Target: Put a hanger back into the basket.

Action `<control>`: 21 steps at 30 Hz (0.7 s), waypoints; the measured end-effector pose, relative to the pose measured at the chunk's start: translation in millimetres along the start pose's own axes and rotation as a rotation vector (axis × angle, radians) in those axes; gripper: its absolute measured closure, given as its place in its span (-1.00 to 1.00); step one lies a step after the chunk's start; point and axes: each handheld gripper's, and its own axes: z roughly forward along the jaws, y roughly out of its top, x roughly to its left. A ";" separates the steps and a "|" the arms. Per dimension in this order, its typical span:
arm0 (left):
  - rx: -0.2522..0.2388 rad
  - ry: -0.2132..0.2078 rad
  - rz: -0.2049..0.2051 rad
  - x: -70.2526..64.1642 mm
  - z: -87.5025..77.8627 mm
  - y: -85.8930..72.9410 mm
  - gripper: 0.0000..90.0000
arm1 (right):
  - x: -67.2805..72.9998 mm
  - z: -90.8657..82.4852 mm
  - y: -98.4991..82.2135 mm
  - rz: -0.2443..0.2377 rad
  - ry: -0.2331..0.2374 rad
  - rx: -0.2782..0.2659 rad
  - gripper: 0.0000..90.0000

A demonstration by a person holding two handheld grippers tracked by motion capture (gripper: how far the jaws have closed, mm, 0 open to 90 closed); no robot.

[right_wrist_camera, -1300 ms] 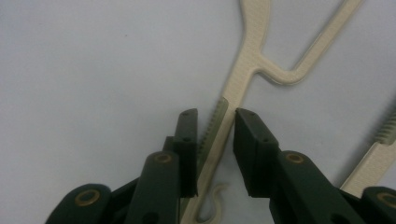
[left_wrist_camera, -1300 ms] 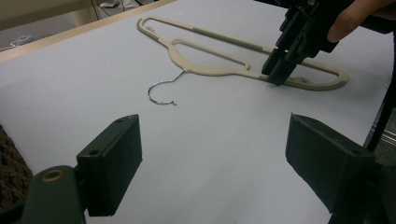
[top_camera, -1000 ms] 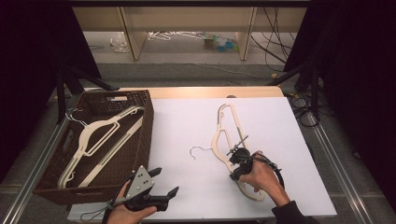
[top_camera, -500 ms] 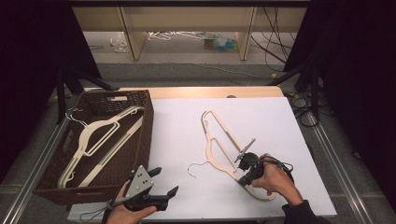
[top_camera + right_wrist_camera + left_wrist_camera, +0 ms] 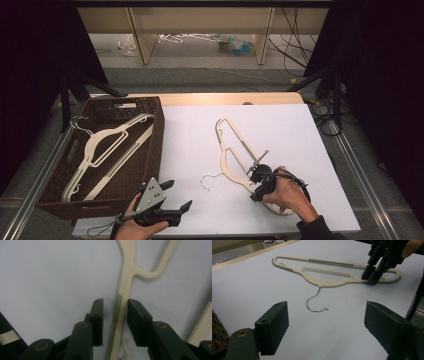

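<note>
1. Cream plastic is what matters here: the loose hanger lies flat on the white table, right of the wicker basket. Its long axis runs from the far middle of the table toward my near right, and its wire hook points left toward the basket.
2. My right gripper sits over the near end of that hanger, well nearer to it than the left one, so I judge this is the right hand's job.
3. In the right gripper view the ribbed bar of the hanger runs straight up between the jaws, in line with them. The jaws stand a little apart, one each side, with a thin gap showing on both sides. I see no contact, so it straddles the bar without clamping it.
4. My left gripper hovers at the near edge of the table just beside the basket's near right corner. Its jaws are spread wide and hold nothing. It faces the hook across bare table.
5. A second cream hanger lies in the basket, so I guess the loose one belongs there too.
6. Next, as I judge it, the right jaws need only pinch in on the bar.
</note>
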 end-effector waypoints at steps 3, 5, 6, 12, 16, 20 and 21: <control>0.005 -0.001 0.004 -0.8 0.1 0.1 -0.56 | 5.5 1.7 4.0 -0.020 -0.049 0.030 0.57; -0.003 -0.002 0.011 -0.9 -0.5 0.4 -0.56 | 6.4 2.1 4.4 0.003 -0.053 0.039 0.57; -0.006 -0.006 0.002 -0.8 -0.6 0.0 -0.56 | 4.4 2.4 4.2 0.009 -0.048 0.034 0.59; 0.003 0.004 0.012 0.3 -0.5 -0.3 -0.56 | 1.3 2.1 5.1 0.030 -0.040 0.043 0.71; 0.007 -0.001 0.017 -0.2 -0.3 0.0 -0.55 | 0.1 1.2 4.0 -0.014 -0.030 0.037 0.73; 0.006 -0.004 0.017 1.7 1.0 -0.7 -0.55 | 0.0 -1.2 0.4 -0.089 0.019 0.041 0.77; 0.007 -0.002 0.009 1.6 1.1 -0.9 -0.55 | 1.3 -1.7 -1.0 -0.097 0.031 0.042 0.77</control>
